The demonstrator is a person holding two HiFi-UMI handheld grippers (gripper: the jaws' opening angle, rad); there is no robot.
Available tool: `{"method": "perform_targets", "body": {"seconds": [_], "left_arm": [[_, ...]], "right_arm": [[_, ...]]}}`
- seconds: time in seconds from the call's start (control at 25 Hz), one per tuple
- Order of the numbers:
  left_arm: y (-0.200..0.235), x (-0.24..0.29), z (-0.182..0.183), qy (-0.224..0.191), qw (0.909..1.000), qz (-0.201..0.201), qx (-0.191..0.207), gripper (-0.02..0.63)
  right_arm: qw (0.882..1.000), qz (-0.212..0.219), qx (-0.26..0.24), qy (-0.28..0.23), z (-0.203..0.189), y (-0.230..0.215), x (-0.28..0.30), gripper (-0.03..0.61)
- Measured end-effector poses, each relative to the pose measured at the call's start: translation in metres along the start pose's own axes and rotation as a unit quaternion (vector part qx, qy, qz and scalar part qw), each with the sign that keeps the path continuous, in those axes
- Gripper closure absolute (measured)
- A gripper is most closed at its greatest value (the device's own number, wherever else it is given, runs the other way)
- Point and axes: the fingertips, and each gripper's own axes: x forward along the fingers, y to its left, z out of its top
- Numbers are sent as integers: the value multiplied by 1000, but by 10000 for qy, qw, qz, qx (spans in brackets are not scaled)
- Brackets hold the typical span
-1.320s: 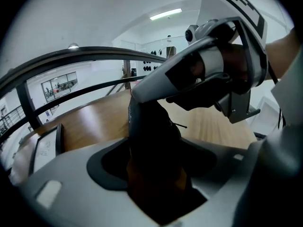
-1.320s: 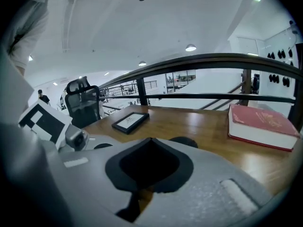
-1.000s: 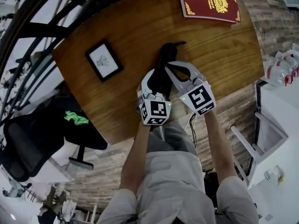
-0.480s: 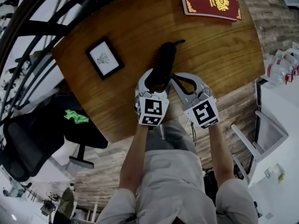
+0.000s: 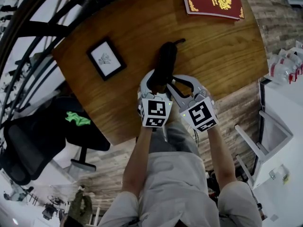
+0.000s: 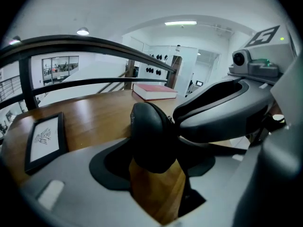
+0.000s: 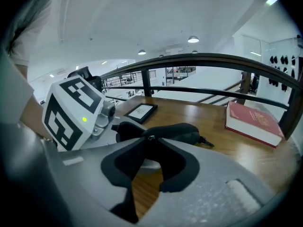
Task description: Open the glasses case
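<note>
Fingers of the left gripper clamp the near end of the glasses case on the worktop while those of the right gripper (just opening, nothing between them) hover beside it, likely needing a steady hold and a clean bite on the lid.

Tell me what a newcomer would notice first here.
The black glasses case lies at the middle of the wooden table, its near end clamped in the left gripper. Beside it is the right gripper, jaws just opening, nothing between them. A red book lies at the far edge.
</note>
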Motion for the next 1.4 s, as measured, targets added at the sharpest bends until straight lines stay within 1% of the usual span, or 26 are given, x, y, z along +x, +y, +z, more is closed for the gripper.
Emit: {"method": "perform_targets", "body": {"seconds": [0.08, 0.28, 0.36, 0.52, 0.6, 0.68, 0.76, 0.8, 0.84, 0.92, 0.96, 1.0, 1.04, 1.12, 1.2, 1.24, 1.28, 1.32, 1.4], "left_arm": [[0, 1, 1, -7, 10000, 25, -14, 307], [3, 0, 0, 40, 9998, 187, -93, 308], [4, 0, 0, 40, 9997, 219, -125, 307], [4, -1, 0, 22, 9996, 201, -171, 307], [5, -1, 0, 25, 9997, 197, -142, 307], [4, -1, 1, 20, 9998, 178, -124, 307], [3, 0, 1, -32, 9998, 122, -144, 307], [2, 0, 2, -72, 9998, 87, -162, 307], [1, 0, 3, -100, 9998, 62, -176, 307], [0, 0, 3, -114, 9997, 45, -189, 307], [0, 0, 3, -112, 9998, 45, -186, 307], [0, 0, 3, -101, 9998, 51, -175, 307], [0, -1, 2, -75, 9998, 63, -158, 307], [1, -1, 1, -8, 9999, 72, -125, 307], [1, -2, 1, 7, 9999, 36, -110, 307], [0, -2, 1, 8, 9999, 16, -104, 307], [0, -1, 1, 15, 10000, 0, -98, 307], [0, -1, 0, 33, 10000, -12, -91, 308], [0, 0, -2, 67, 9999, -34, -82, 308]], "right_arm": [[10000, -29, 46, 34, 1, 1, 1, 494], [9992, -293, 229, 159, 0, 1, 3, 495], [9985, -364, 383, 170, 0, 0, 3, 495], [9962, -273, 817, 139, 0, -1, 3, 480], [9966, -278, 760, 159, 0, -1, 3, 479], [9973, -362, 592, 232, 0, -2, 3, 479], [9969, -559, 452, 308, -2, -8, 1, 514], [9964, -654, 427, 320, -3, -12, -1, 565], [9962, -686, 443, 307, -4, -14, -3, 568], [9968, -541, 544, 236, -2, -12, -5, 559], [9973, -412, 569, 204, 0, -9, -5, 539], [9979, -286, 543, 190, 1, -5, -4, 495], [9985, -196, 468, 187, 1, -2, -3, 461], [9994, -143, 254, 183, 2, -2, 0, 437], [9998, -75, 70, 179, 2, -4, 2, 427], [9998, 16, 7, 179, 2, -3, 3, 430], [9997, 115, -50, 186, 2, -1, 4, 451], [9996, 186, -115, 205, 2, 1, 5, 487], [9991, 214, -238, 272, 0, 2, 5, 504]]}}
